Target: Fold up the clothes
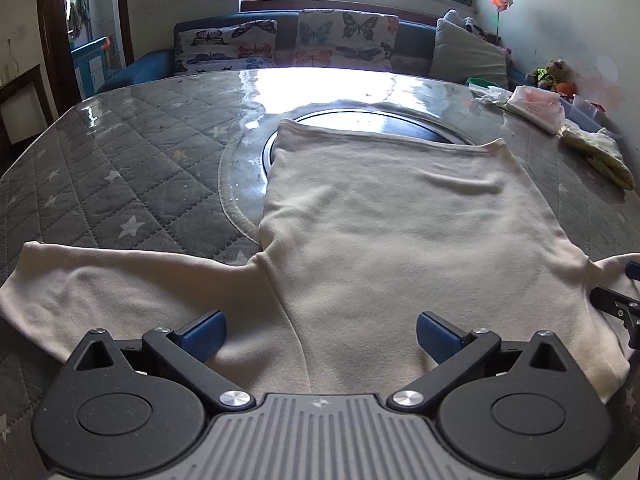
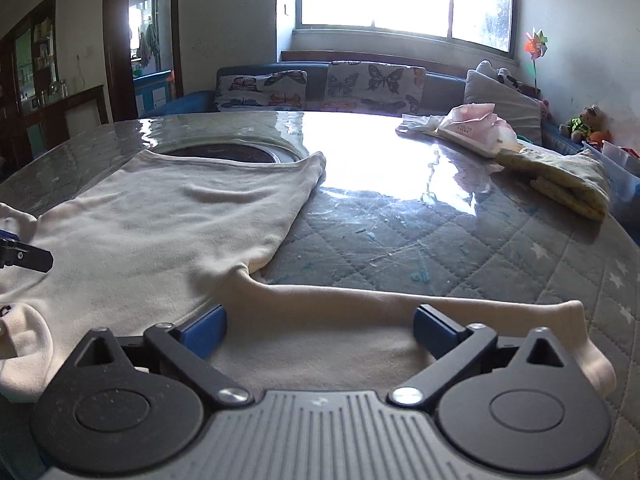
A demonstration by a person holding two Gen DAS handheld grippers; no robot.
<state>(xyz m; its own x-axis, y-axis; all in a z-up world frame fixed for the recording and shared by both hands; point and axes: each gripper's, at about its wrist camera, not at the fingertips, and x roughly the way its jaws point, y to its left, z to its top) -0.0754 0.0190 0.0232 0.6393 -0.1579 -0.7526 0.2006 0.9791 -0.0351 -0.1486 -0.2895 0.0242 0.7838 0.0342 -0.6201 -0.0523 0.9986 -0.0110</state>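
A cream long-sleeved top (image 1: 380,220) lies flat on the table, hem at the far side, one sleeve stretched out to the left (image 1: 100,292). My left gripper (image 1: 320,334) is open just above its near left shoulder, holding nothing. In the right wrist view the same top (image 2: 160,220) fills the left half, and its right sleeve (image 2: 400,304) runs out to the right. My right gripper (image 2: 320,330) is open over that sleeve, holding nothing. Each gripper's tip shows at the edge of the other's view.
The table (image 1: 120,168) has a grey quilted star cover under clear plastic and a round dark inset (image 1: 360,120) under the hem. Folded cloth (image 2: 568,184) and a plastic bag (image 2: 476,124) lie at the far right. A sofa with butterfly cushions (image 1: 280,44) stands behind.
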